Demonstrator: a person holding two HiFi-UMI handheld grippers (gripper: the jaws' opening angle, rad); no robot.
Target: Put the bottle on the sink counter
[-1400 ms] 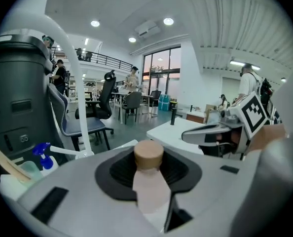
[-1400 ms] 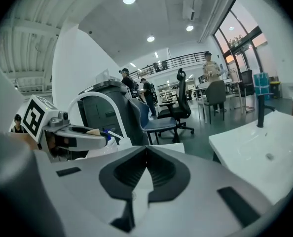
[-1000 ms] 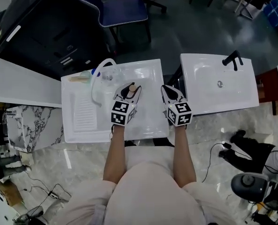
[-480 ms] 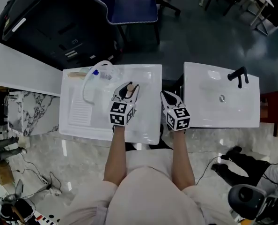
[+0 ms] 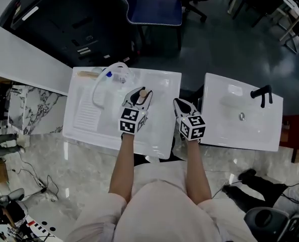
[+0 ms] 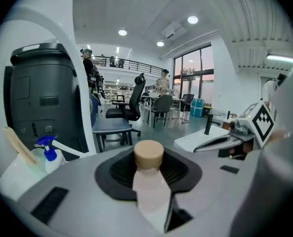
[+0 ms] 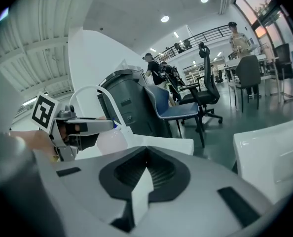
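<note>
Left gripper: clenched on the bottle, one jaw on each side of its pale body. The tan cap stands uppermost above the jaws. The bottle's long axis is roughly upright, across the line of the jaws, and its base is hidden below them. The bottle is held over the white sink counter, on the basin side.

Right gripper: just to the right of the left gripper, jaws drawn together at the tips with nothing between them, over the counter's right edge.

Ahead and left of the left jaws, at the counter's far edge and apart from the bottle:
- a blue-triggered spray bottle
- a curved white tube

Beyond the counter are a dark cabinet and a blue chair. To the right of the right gripper is a second sink with a black tap.
</note>
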